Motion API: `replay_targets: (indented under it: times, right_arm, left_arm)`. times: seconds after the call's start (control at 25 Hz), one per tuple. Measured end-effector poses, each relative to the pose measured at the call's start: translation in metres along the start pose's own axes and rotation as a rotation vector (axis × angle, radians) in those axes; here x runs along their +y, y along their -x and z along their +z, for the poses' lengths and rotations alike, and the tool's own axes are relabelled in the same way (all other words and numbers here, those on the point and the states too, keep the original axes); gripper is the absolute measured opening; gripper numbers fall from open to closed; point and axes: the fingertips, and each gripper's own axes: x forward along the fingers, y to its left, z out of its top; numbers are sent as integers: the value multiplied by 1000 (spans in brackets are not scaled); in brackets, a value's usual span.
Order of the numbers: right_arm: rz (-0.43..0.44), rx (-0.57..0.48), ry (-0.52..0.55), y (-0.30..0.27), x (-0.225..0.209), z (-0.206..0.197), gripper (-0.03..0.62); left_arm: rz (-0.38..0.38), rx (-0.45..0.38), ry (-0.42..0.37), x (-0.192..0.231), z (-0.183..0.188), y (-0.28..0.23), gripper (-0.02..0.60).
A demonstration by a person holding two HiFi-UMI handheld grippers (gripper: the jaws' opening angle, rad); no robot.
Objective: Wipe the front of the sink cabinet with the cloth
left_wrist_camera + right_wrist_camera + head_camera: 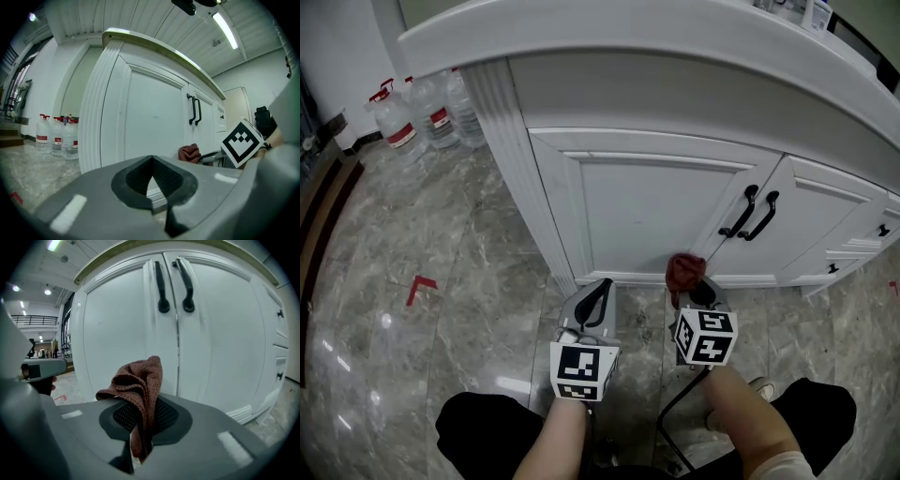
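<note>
I have the cloth [138,380] pinched in my right claw [139,434]. Its jaws are clamped on the lower fold and the rest of the reddish bundle stands up above them. My left claw [151,161] has its jaws together with nothing between them, and it hangs low in front of the cabinet [675,94], toward its fluted corner post.

From the head view, the cloth sits down near the foot of the cabinet, by the lower inner corner of the left door [647,211] and under the pair of black handles [750,214]. The right gripper view shows white door panel behind the cloth. I judge it is just short of the surface, but I cannot tell for sure that it is not touching.

So I would say the wiping stroke has not really started. I am lined up at the cabinet front with the cloth gripped and presented.

Next I need to push the bunched top of the cloth flat onto the door and sweep across the panel, working up toward the handles. The grip has to stay firm, since only a narrow fold is caught. The left claw should stay clear of the cabinet. The water bottles [422,117] beyond the cabinet's far left corner are out of the way.
</note>
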Motion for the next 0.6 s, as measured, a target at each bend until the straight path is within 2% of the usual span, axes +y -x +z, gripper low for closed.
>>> replay_targets:
  times: [0.16,0.36,0.44,0.6]
  right_arm:
    - [89,24,-24,-22,49,-14,80]
    - [194,56,-64,-46,120,-31,80]
    - [222,65,-75,-54,143,-37,80]
    - [269,72,-79,-68,182,-43,80]
  left_arm:
    - [54,24,-9,29,-4,15,0]
    - [135,28,45,69,-2,47,0]
    - [154,39,12,79,-3,60,0]
    - [200,96,-125,104,-18,91,0]
